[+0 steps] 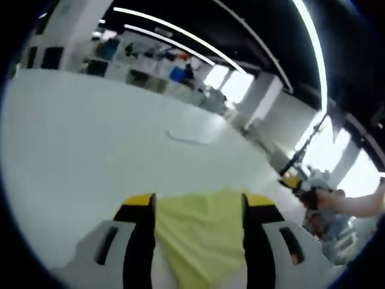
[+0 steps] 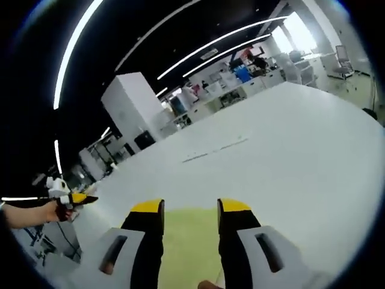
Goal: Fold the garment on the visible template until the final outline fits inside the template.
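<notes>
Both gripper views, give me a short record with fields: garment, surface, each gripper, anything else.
garment: yellow-green cloth, seen between the jaws in both views
surface: white table
left gripper: jaws apart, cloth lying between them; grip cannot be told
right gripper: jaws apart, cloth between them; grip cannot be told
table marks: thin dark lines
background: open hall with ceiling light strips

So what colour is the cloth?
Yellow-green cloth, plain, best in the left gripper view.

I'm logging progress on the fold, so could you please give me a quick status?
Left tongs and right tongs open, yellow garment between each pair, grip unclear. Garment on white table. No template in sight, nothing in the way.
</notes>
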### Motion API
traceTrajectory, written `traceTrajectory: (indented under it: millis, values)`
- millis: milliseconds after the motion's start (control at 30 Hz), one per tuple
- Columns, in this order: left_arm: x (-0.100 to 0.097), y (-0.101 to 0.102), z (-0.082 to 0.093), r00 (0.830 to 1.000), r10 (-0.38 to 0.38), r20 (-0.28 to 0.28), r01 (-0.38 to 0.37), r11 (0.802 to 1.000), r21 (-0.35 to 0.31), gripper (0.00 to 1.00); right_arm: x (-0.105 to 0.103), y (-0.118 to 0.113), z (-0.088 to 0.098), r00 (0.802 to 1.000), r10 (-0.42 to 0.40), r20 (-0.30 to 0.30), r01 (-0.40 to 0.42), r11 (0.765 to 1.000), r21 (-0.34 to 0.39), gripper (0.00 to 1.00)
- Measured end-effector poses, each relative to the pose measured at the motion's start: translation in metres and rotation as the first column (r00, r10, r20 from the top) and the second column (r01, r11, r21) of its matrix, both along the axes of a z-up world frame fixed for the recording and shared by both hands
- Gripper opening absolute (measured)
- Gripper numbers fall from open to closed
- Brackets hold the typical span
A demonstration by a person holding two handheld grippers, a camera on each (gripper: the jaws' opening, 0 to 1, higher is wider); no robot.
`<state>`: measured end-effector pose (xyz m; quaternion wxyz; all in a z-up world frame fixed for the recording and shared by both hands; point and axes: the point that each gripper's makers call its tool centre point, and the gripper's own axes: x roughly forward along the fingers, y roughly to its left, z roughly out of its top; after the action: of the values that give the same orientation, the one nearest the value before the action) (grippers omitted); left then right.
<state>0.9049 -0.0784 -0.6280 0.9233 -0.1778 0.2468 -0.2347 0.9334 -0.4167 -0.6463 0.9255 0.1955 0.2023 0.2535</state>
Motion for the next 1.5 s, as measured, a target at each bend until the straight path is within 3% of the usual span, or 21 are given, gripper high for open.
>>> traceTrajectory:
  millis: [333,533,667,867,1067,1267,1400,1500]
  values:
    - [-0.033,-0.012,0.006,0.998,-0.048,0.048,0.046,0.998,0.039,0.58,-0.027,0.006,0.017,0.992,0.061,0.115,-0.051,0.995,-0.088,0.44]
    - [-0.055,-0.011,0.004,0.997,-0.040,0.060,0.037,0.998,0.044,0.61,-0.037,0.003,0.018,0.988,0.074,0.139,-0.058,0.992,-0.116,0.48]
    - [-0.069,-0.007,-0.002,0.998,-0.015,0.056,0.013,0.999,0.042,0.62,-0.057,0.008,0.014,0.985,0.097,0.141,-0.074,0.984,-0.159,0.51]
    - [-0.094,-0.013,-0.013,0.999,-0.029,0.031,0.026,0.994,0.109,0.69,-0.086,0.017,0.001,0.980,0.166,0.107,-0.138,0.962,-0.234,0.56]
    - [-0.110,-0.015,-0.027,0.997,-0.081,0.017,0.077,0.983,0.168,0.69,-0.108,0.020,-0.005,0.975,0.204,0.089,-0.172,0.943,-0.285,0.60]
    - [-0.119,-0.008,-0.038,0.999,-0.040,-0.007,0.040,0.992,0.121,0.71,-0.128,0.019,-0.010,0.974,0.216,0.074,-0.183,0.931,-0.315,0.63]
    - [-0.125,-0.007,-0.039,0.999,-0.034,-0.012,0.036,0.991,0.128,0.73,-0.144,0.016,-0.029,0.968,0.251,0.001,-0.231,0.892,-0.389,0.63]
    - [-0.131,-0.006,-0.042,0.999,-0.036,-0.026,0.040,0.989,0.142,0.74,-0.151,0.019,-0.033,0.968,0.252,-0.018,-0.241,0.897,-0.370,0.65]
